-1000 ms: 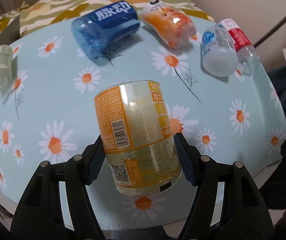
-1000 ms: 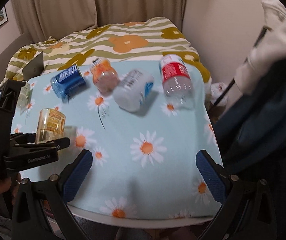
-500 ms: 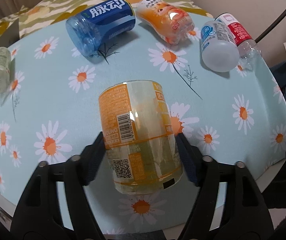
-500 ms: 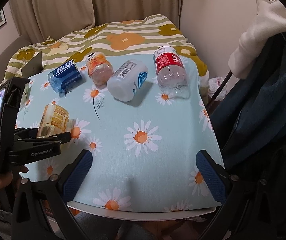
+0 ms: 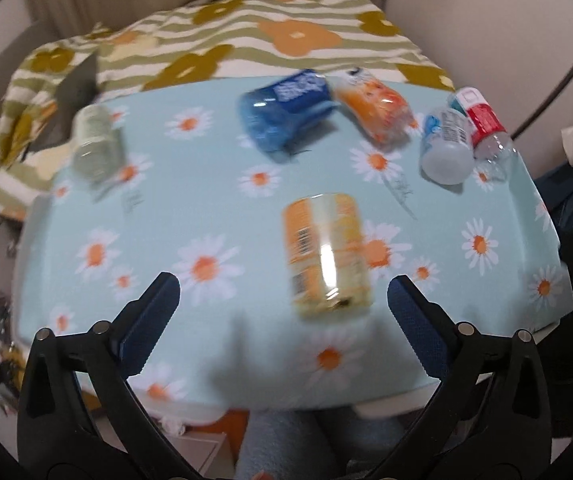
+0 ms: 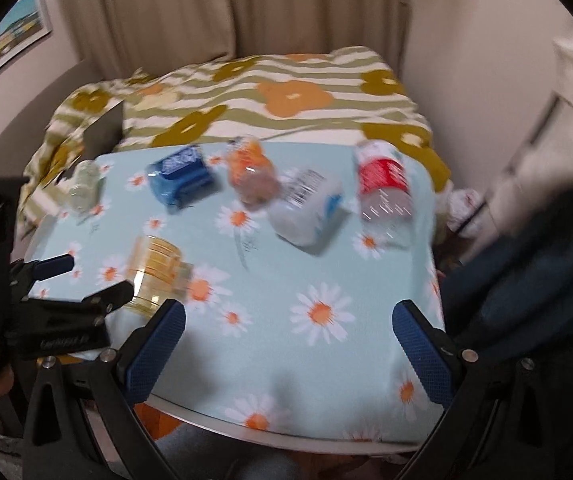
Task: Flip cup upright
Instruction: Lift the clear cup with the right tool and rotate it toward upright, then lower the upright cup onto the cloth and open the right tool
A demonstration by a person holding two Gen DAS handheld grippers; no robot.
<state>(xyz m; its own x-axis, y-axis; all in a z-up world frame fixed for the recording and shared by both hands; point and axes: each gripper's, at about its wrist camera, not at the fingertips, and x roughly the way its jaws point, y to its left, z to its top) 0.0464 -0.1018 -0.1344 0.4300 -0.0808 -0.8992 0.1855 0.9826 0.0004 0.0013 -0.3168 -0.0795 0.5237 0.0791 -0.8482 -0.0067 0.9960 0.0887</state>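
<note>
The clear cup with a yellow-orange label point(image 5: 326, 252) stands on the daisy-print table near the front edge; it also shows in the right wrist view point(image 6: 156, 270). My left gripper point(image 5: 284, 312) is open and empty, drawn back just in front of the cup with its jaws wide apart; it also shows in the right wrist view point(image 6: 90, 280). My right gripper point(image 6: 288, 340) is open and empty over the table's front edge, to the right of the cup.
Several cut bottle cups lie on their sides at the back: blue point(image 5: 286, 108), orange point(image 5: 374, 112), white point(image 5: 444, 148), red-labelled point(image 5: 486, 128), and a pale green one point(image 5: 94, 148) at the left. A striped floral blanket point(image 5: 286, 36) lies behind the table point(image 5: 166, 216).
My left gripper opened, let go of the yellow-labelled cup and pulled back toward the front edge. The cup stays standing on the table. The right gripper stayed open.
</note>
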